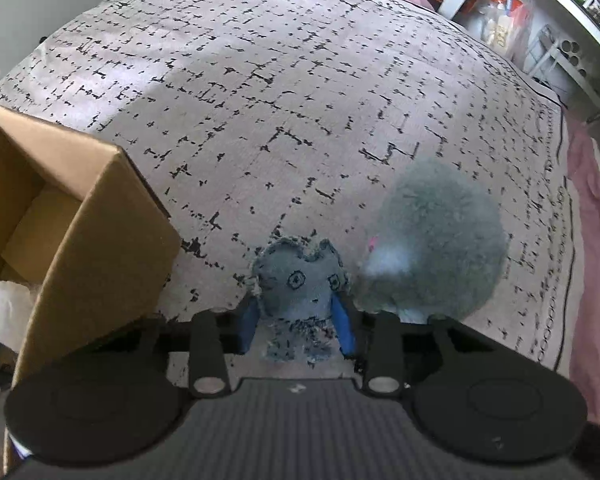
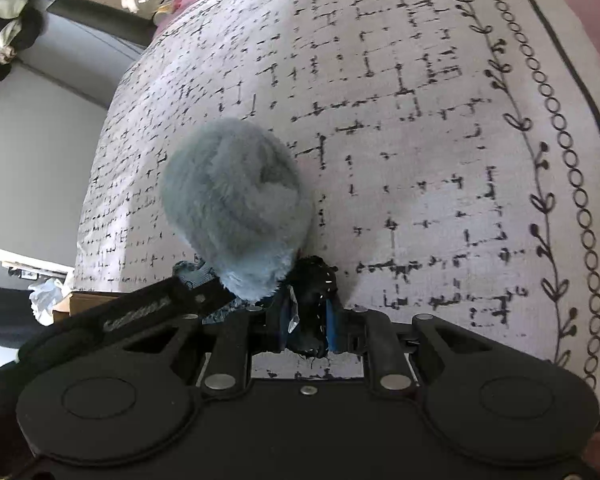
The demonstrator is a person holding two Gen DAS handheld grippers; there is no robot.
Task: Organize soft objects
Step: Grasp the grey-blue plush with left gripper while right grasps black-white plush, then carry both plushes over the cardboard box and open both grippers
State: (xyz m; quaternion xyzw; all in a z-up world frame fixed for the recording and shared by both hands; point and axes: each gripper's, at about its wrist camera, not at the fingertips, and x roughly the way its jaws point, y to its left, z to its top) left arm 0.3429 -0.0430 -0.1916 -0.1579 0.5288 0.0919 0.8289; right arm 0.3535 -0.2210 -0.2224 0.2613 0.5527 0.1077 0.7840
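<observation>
Because the frayed denim toy [image 1: 300,292] sits between the blue pads [image 1: 343,320] of the left gripper [image 1: 299,322], which press its sides, it looks gripped near the bedspread's [image 1: 260,120] near edge — beside the fluffy grey plush [image 1: 432,248]. The right gripper [image 2: 306,320] is clamped narrow on a dark fuzzy item [image 2: 312,280]. Soft cloth compresses, so a shallow pinch could slip on the way to the cardboard box [image 1: 100,216] — or snag the plush.
</observation>
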